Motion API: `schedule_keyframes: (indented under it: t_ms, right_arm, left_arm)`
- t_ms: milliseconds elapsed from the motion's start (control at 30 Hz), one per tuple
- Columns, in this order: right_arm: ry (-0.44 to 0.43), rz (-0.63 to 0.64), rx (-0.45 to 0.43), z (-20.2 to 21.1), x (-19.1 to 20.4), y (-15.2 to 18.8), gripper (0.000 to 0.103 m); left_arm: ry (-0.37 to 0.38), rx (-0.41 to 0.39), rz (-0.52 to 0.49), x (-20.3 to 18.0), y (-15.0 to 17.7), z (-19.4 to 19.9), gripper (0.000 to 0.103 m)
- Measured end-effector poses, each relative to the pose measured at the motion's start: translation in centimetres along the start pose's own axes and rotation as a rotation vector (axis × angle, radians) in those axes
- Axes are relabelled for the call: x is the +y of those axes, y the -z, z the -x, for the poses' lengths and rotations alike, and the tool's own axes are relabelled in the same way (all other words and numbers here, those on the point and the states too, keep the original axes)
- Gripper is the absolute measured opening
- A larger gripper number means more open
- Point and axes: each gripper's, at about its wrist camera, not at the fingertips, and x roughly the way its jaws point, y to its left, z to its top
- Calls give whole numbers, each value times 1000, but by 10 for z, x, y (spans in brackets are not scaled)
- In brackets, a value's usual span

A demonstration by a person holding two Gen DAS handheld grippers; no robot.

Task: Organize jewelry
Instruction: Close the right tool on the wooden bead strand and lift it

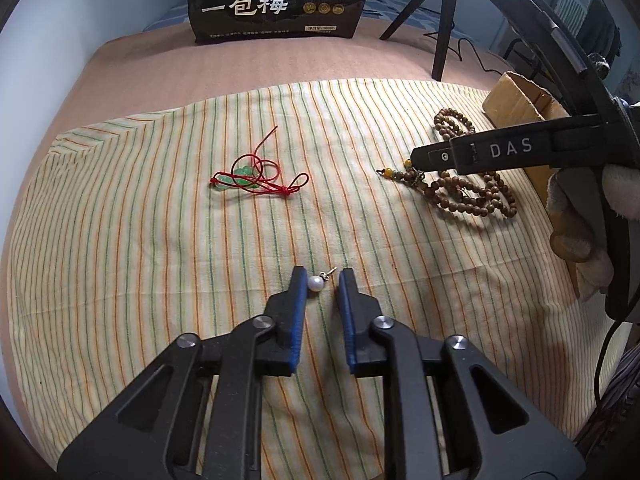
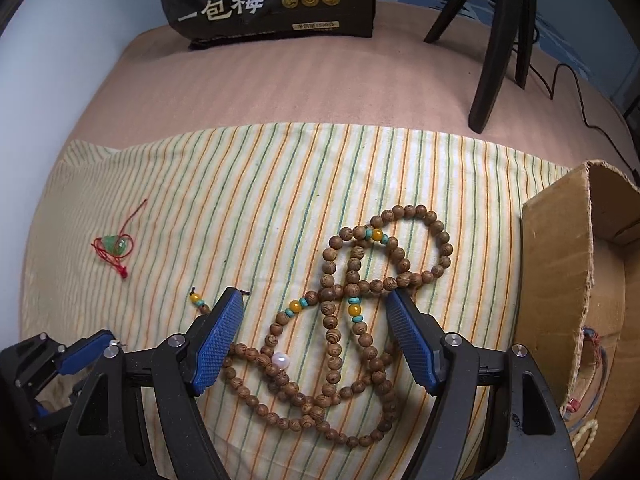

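On a cream cloth with thin green and orange stripes (image 1: pixel 160 240), spread over a pinkish-brown bed surface (image 1: pixel 240 64), the left gripper (image 1: pixel 323 278) sits low with its blue-padded black fingers (image 1: pixel 298 300) a little apart, and a small white pearl stud earring with a short metal post (image 1: pixel 315 281) lies on the cloth between the tips, touching or nearly touching the left-hand pad while the other pad stands clear of it, so the claw is not clamped on it. Farther out on the cloth lies a green jade-like pendant tangled in a thin red cord (image 1: pixel 244 174), well apart from the earring. To the right, a long string of brown wooden beads with a few yellow and turquoise spacer beads (image 2: pixel 360 320) is heaped in loose overlapping loops, and one pale pearl-like bead (image 2: pixel 280 360) rests among the loops. The right gripper (image 2: pixel 316 304) hangs over this string with its blue ribbed pads (image 2: pixel 218 340) spread wide, one on each side of the heap, gripping nothing. Just beside the beads at the cloth's right edge stands an open brown cardboard box (image 2: pixel 556 280). At the far side of the bed stand a black snack bag printed with white Chinese characters (image 1: pixel 276 4) and the black legs of a tripod (image 1: pixel 444 32)
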Motion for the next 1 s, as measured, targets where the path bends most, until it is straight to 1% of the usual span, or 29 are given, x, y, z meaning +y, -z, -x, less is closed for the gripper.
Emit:
schedule_keyframes:
  t_ms: [33, 67, 133, 167, 200, 233, 267, 300, 333, 400, 467, 533, 667, 1000]
  right_arm:
    - [2, 5, 0, -1, 1, -1, 73]
    - [9, 9, -1, -2, 1, -1, 70]
    - [17, 17, -6, -3, 3, 1, 68]
    - [21, 22, -12, -3, 4, 1, 64]
    - [31, 31, -20, -4, 5, 3, 58]
    - [39, 43, -26, -4, 5, 4, 56]
    - [40, 56, -34, -3, 6, 6, 50]
    - [39, 67, -43, -2, 6, 7, 42]
    - [38, 74, -50, -2, 7, 8, 37]
    - [27, 81, -58, 0, 7, 9, 16]
    - [8, 84, -56, 2, 8, 10, 6]
    - [-11, 86, -59, 4, 9, 11, 6]
    - [-82, 53, -69, 13, 3, 11, 5]
    - [-150, 48, -173, 74, -6, 15, 5]
  left_arm:
    - [-2, 1, 2, 0, 0, -1, 10]
    - [-2, 2, 5, 1, -1, -2, 9]
    - [-2, 3, 7, 1, -2, -2, 9]
    - [-5, 2, 6, 1, -2, -3, 9]
    - [-8, 2, 4, 1, -2, -3, 9]
    - [-11, 1, 2, 0, -2, -3, 9]
    - [-13, 1, 2, 0, -2, -3, 9]
    - [-13, 0, 2, 0, -2, -3, 9]
    - [-12, 0, 4, 0, -2, -3, 9]
    - [-8, -2, 9, 1, -2, -3, 9]
    - [-5, -5, 11, 1, -2, -2, 9]
    - [-2, -11, 16, 2, -3, 2, 9]
    - [1, -32, 28, 5, -5, 11, 9]
    - [16, -109, 70, 4, -10, 47, 8]
